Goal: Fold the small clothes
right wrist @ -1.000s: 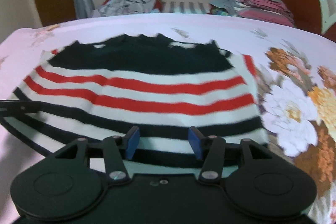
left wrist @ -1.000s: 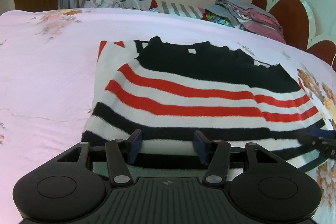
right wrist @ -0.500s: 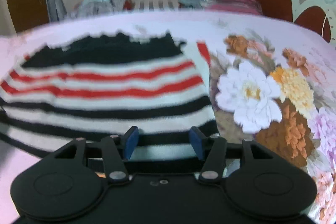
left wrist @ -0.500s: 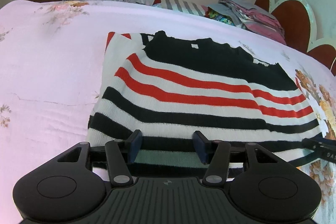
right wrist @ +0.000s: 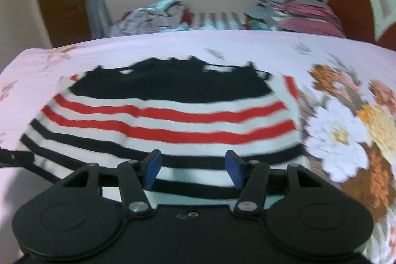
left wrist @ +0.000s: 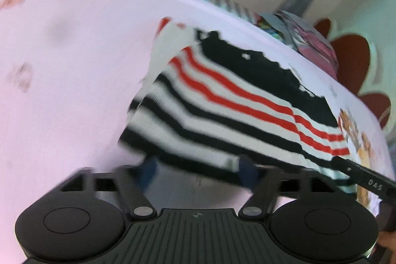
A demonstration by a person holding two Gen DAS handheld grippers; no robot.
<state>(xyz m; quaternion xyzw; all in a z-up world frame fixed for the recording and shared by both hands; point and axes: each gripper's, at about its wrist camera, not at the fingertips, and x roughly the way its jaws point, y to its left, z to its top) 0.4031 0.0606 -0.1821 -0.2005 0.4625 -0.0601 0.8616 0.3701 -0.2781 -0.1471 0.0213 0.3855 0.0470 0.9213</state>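
Left side first: my left gripper [left wrist: 198,171] has swung hard in the last half second. The view that was level and sharp is now tilted and smeared, and the near hem of the striped sweater [left wrist: 230,100] has gone from lying under the fingers to sitting at, or just over, the fingertips. The fingers are spread wide, nothing pinched between them; through the blur I can't tell whether the hem is touching them or only close.

I read that as lining up on the near-left hem for the next fold, not yet a grasp.

Moving right: the sweater lies spread on the pink floral bedsheet [right wrist: 153,46], black yoke far, red stripes in the middle, black stripes near. My right gripper [right wrist: 193,168] has come back over the near-right hem after drifting out towards the printed flowers. Its blue pads [right wrist: 152,168] stand well apart with striped knit showing between them, so it is holding nothing either.

Containers: none in view. At the far edge there is a loose heap of clothes [right wrist: 151,15] to the left and a neater stack of folded clothes [right wrist: 299,10] to the right, by the headboard [right wrist: 351,6].
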